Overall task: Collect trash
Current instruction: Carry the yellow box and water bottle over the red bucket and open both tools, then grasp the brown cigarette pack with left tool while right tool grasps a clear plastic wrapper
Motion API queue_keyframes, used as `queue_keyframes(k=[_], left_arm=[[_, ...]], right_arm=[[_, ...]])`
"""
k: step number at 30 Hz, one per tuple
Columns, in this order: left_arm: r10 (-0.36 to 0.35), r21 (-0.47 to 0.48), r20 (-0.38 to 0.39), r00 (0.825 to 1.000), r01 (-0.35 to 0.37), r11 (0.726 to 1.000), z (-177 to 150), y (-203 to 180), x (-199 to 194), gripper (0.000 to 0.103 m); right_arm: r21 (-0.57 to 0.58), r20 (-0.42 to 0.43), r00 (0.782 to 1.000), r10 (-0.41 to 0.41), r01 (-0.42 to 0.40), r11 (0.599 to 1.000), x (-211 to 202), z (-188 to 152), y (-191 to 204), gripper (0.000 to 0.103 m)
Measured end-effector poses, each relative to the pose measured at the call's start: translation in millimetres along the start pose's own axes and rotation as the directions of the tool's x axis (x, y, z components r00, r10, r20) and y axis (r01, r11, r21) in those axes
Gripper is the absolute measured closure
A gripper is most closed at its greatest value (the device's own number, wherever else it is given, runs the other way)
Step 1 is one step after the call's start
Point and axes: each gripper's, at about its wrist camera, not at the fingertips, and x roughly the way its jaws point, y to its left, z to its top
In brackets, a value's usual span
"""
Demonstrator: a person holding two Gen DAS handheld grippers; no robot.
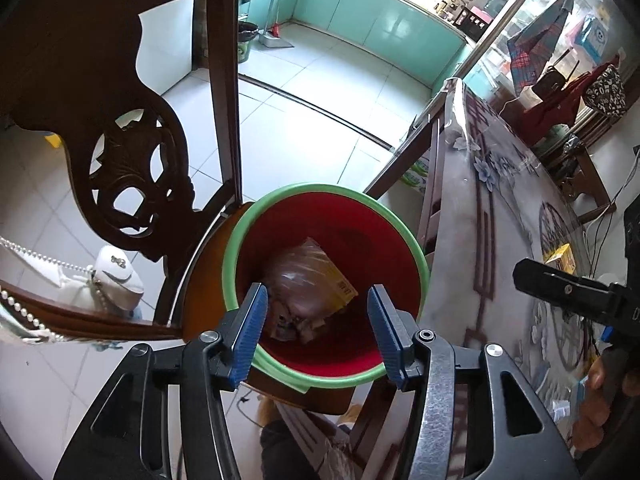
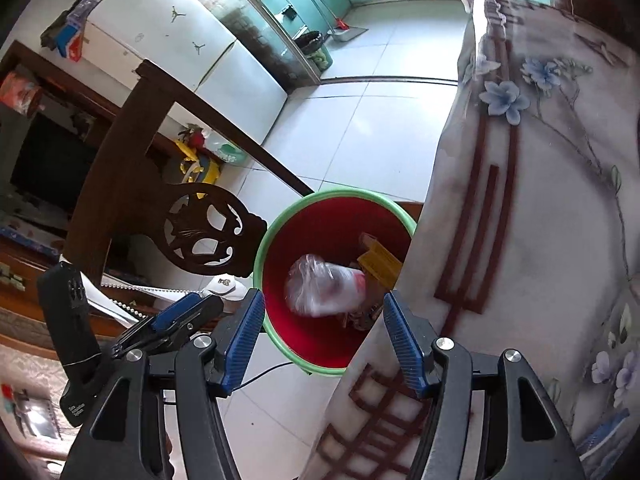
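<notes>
Now both the left gripper and right gripper hang agape, empty, over the bin; next, probably more tabletop trash.

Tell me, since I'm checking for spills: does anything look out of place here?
Nothing spilled: the wrappers lie inside the bin. The one oddity is that the bin stands on a chair seat, not the floor.

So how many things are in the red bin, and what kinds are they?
Inside the red bin:
Clear plastic bag: 1
Yellow box: 1
Other scraps under them: too hidden to count
Total I can tell apart: 2
</notes>
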Motion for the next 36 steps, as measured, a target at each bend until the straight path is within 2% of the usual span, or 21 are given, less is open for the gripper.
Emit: queue_keyframes(k=[6,10,12,19,36], left_arm=[[-0.006,0.030,0.007,1.000,0.006,1.000,-4,-9,-4,0.052],[-0.013,0.053,0.009,1.000,0.012,0.999,-5,-19,-5,0.052],[-0.019,0.062,0.009,1.000,0.018,0.998,-7,-23,-5,0.052],[-0.032,0.119,0.005,0.999,0.031,0.992,-15,-46,-7,0.052],[-0.043,0.205,-0.006,0.999,0.043,0.978,-34,-88,-11,0.052]], right_arm=[[-0.050,0.030,0.999,-0.034,0.035,0.998,-23,-8,7,0.042],[-0.088,0.065,0.993,-0.094,0.099,0.991,-40,-14,9,0.042],[-0.109,0.096,0.984,-0.150,0.160,0.981,-51,-18,11,0.042],[-0.143,0.175,0.954,-0.242,0.268,0.953,-84,-31,11,0.042],[-0.133,0.254,0.927,-0.276,0.316,0.939,-134,-57,-1,0.042]])
